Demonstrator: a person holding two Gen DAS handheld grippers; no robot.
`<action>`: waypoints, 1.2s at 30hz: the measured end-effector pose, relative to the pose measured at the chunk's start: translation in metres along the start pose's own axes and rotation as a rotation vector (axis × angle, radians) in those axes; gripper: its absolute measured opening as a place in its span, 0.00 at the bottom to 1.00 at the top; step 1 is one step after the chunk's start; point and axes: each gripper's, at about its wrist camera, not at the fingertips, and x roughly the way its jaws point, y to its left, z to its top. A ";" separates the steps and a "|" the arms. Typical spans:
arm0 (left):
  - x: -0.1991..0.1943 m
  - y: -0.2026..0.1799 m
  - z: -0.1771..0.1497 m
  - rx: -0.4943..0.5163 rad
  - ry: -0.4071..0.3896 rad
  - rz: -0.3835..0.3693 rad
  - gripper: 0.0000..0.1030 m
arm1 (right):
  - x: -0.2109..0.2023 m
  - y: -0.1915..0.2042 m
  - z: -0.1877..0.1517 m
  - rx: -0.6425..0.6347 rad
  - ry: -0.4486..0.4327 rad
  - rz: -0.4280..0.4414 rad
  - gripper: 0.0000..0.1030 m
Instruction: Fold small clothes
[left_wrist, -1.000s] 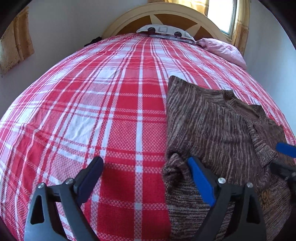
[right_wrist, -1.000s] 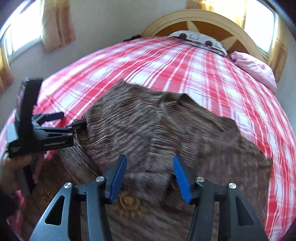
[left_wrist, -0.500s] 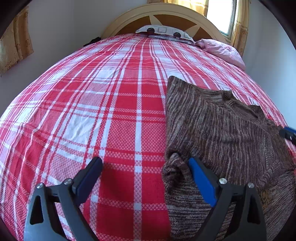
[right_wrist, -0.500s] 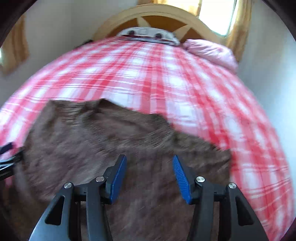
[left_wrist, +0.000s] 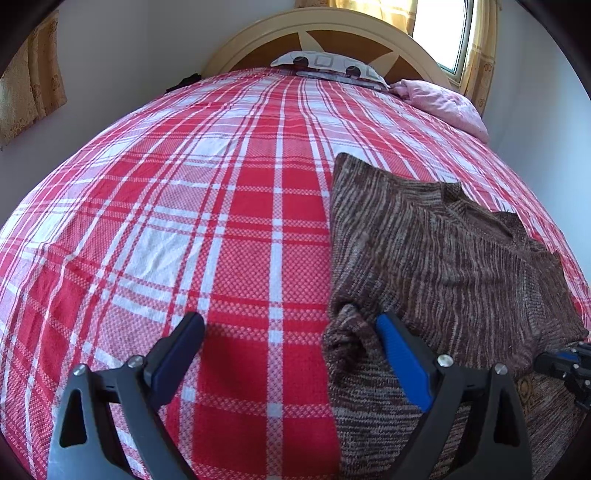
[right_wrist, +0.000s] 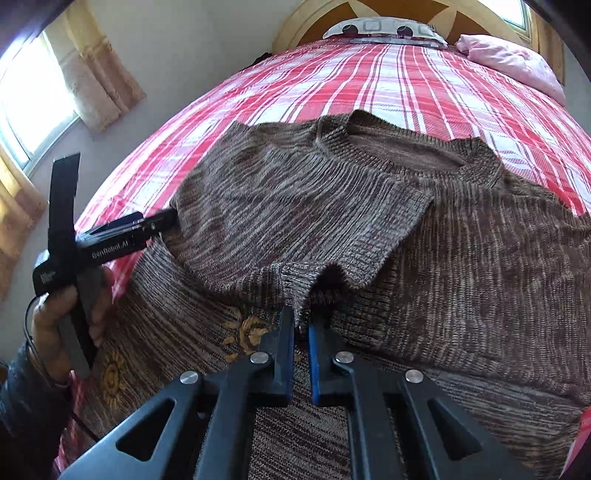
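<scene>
A small brown striped knit sweater (right_wrist: 461, 258) lies on the red plaid bed, its left sleeve folded across the chest (right_wrist: 295, 206). It also shows in the left wrist view (left_wrist: 436, 254) at the right. My right gripper (right_wrist: 301, 325) is shut on the folded sleeve's cuff edge near the sweater's middle. My left gripper (left_wrist: 290, 339) is open and empty; its right finger rests at the sweater's left fold, its left finger over the bedspread. In the right wrist view the left gripper (right_wrist: 162, 221) sits at the sweater's left edge.
The red and white plaid bedspread (left_wrist: 184, 221) covers the whole bed. A patterned pillow (left_wrist: 325, 64) and a pink pillow (left_wrist: 439, 103) lie by the wooden headboard (left_wrist: 258, 44). Walls and curtained windows stand on both sides.
My right gripper swung over the sweater, came back and closed on the sleeve cuff. The left gripper stayed open at the sweater's left edge.
</scene>
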 end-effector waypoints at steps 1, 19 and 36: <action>0.000 0.000 0.000 -0.001 0.000 -0.003 0.94 | -0.007 0.005 0.001 -0.035 -0.018 -0.029 0.05; -0.003 0.007 -0.005 -0.046 0.012 0.054 1.00 | -0.023 -0.058 0.027 0.160 -0.083 -0.030 0.47; -0.005 -0.001 -0.009 -0.011 0.008 0.089 1.00 | 0.023 -0.062 0.088 0.115 -0.070 -0.235 0.04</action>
